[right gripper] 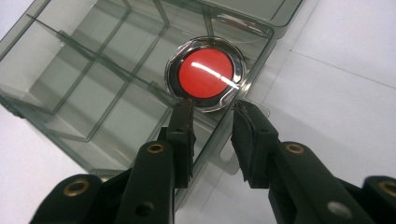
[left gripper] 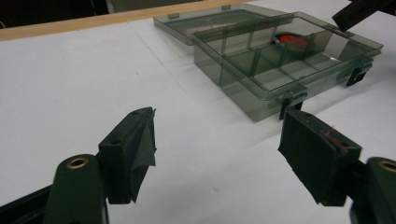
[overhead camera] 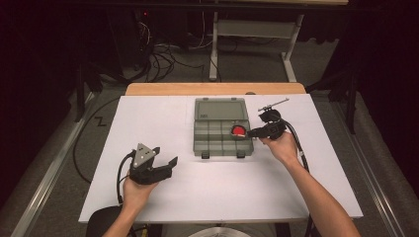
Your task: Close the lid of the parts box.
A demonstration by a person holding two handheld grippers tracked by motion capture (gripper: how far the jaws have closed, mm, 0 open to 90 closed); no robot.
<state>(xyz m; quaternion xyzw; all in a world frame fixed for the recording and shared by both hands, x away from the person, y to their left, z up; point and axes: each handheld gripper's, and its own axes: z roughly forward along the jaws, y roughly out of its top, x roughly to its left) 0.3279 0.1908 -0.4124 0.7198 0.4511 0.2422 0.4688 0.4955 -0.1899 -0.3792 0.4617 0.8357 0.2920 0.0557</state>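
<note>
Smoky plastic organizer box [overhead camera: 221, 133], lid open; red disc [right gripper: 207, 73] in far-right compartment. Right gripper [right gripper: 214, 119] jaws narrow w/ small gap, empty, just beside disc. Left gripper [left gripper: 217, 154] jaws wide, empty.

Lid lettering: I see a pale mark on the open lid [overhead camera: 220, 109] of the organizer box [overhead camera: 222, 136], too small to read.
Red disc: the round red disc [right gripper: 205, 73] has its lower rim hidden behind the right gripper [right gripper: 212, 109].
Box edges: the right gripper view cuts the box off at top and left.
Right gripper in the left gripper view: I see one dark tip [left gripper: 359, 11], cut off by the top edge.
Left forearm: it leaves the high view at the bottom.
</note>
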